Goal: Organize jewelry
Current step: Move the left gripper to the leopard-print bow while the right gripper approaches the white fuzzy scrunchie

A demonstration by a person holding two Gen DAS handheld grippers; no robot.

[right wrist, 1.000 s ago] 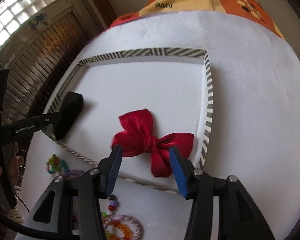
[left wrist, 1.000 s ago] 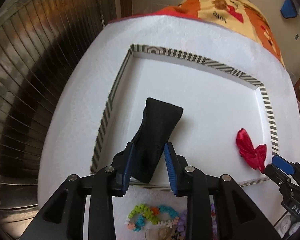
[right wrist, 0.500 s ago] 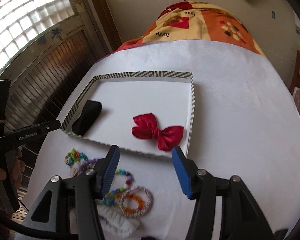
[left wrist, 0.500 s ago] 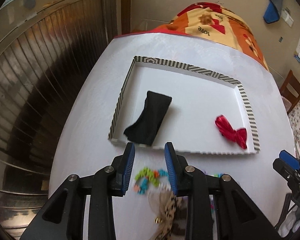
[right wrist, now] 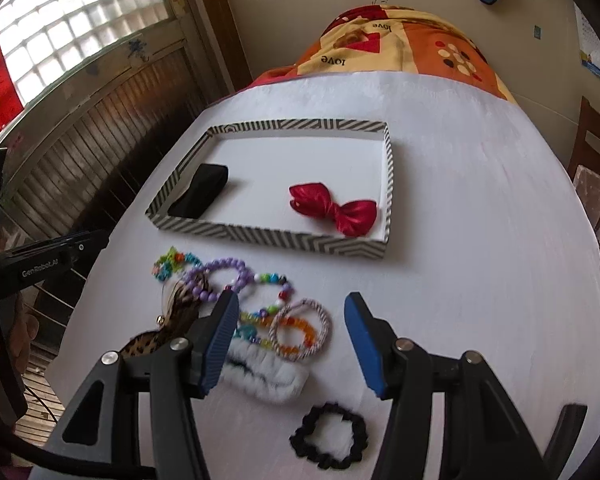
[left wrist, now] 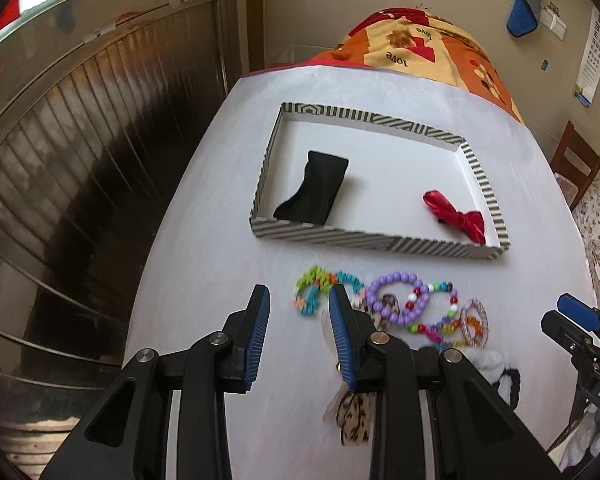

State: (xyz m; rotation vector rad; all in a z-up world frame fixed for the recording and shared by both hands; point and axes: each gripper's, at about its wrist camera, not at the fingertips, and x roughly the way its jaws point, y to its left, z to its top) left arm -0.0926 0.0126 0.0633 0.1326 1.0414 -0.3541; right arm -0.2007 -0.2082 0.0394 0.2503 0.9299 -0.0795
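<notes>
Jewelry is partly sorted: red bow (right wrist: 334, 210) and black band (right wrist: 198, 196) lie in the striped tray (right wrist: 276, 236), bracelets (right wrist: 260, 304) wait beside it, both claws empty and open.

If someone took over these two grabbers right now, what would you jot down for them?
Left gripper: open, empty, above the table.
Right gripper: open, empty, jaws just widened, over the bracelets.
Done: black pouch and red bow lie in the striped tray.
Left: bead bracelets, leopard bow, white fluffy band and black scrunchie, all in front of the tray.
</notes>
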